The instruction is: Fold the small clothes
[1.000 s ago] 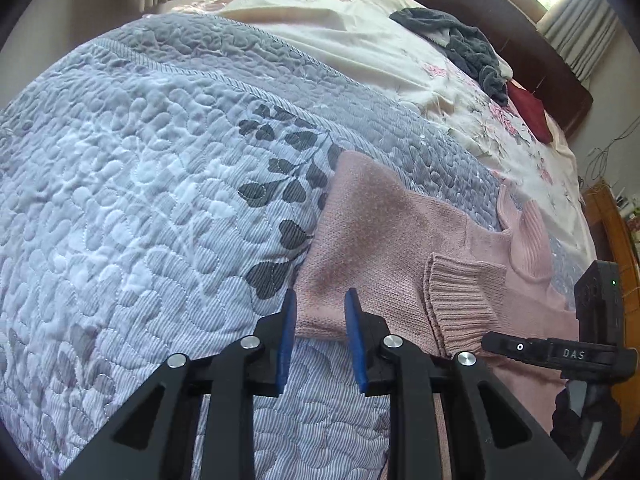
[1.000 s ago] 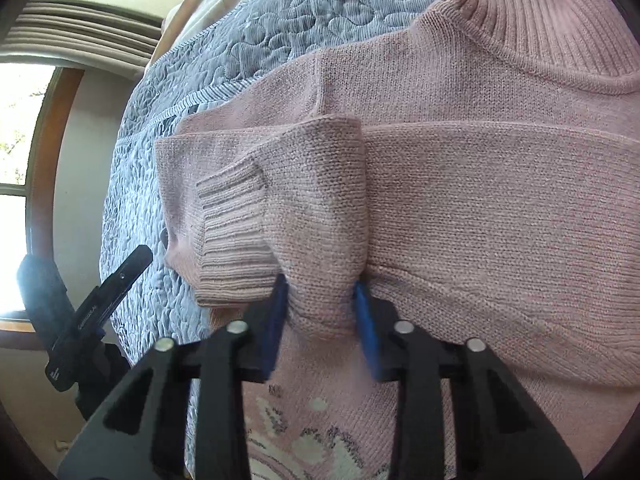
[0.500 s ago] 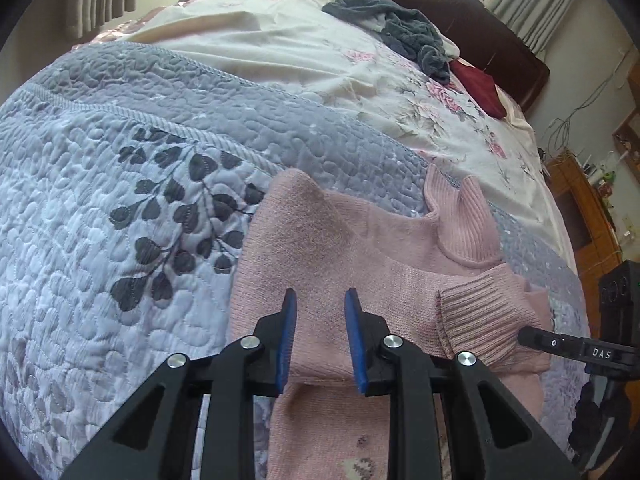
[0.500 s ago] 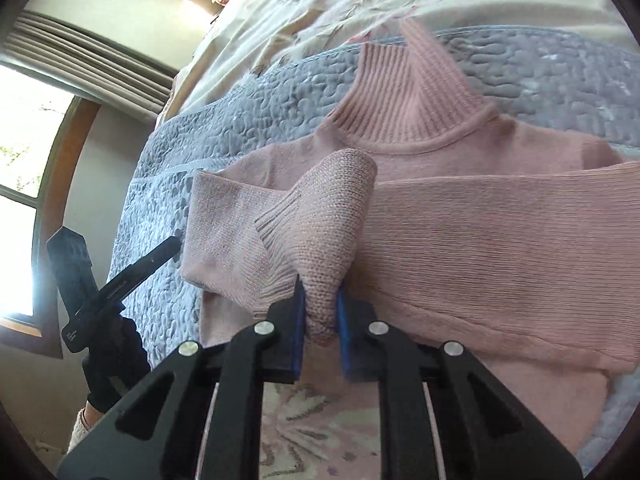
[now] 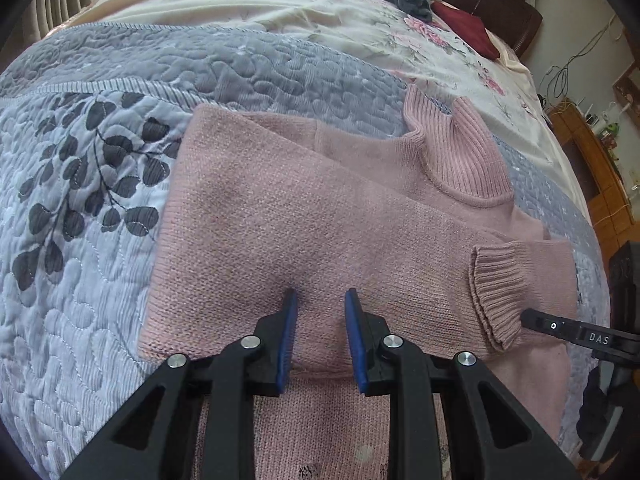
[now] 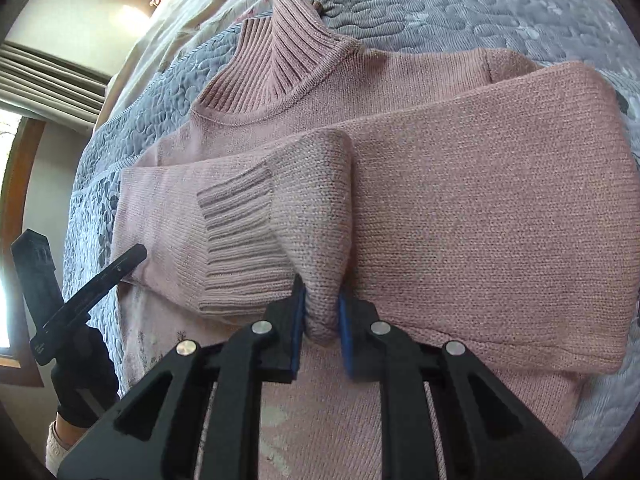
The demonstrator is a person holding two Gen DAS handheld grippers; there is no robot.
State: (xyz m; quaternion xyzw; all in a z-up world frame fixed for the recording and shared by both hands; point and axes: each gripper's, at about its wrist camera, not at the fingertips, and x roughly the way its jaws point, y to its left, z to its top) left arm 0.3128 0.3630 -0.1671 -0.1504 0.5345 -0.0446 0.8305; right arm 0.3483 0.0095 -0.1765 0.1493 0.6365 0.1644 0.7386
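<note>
Lowered onto the pink sweater (image 5: 304, 220), left gripper (image 5: 320, 300) jaws part narrowly, empty; right gripper (image 6: 322, 300) jaws pinch its sleeve (image 6: 312, 208).

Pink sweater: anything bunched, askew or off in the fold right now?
Yes. The sleeve lying across the pink sweater is pinched up into a raised ridge near its ribbed cuff, held by the right hand-held gripper. The left hand-held gripper is open over flat knit. The turtleneck collar stands crumpled.

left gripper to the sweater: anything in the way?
Nothing visible. The left gripper is open right over the folded sleeve of the pink sweater, with only knit between its fingers. The right gripper already pinches that sleeve near its cuff.
</note>
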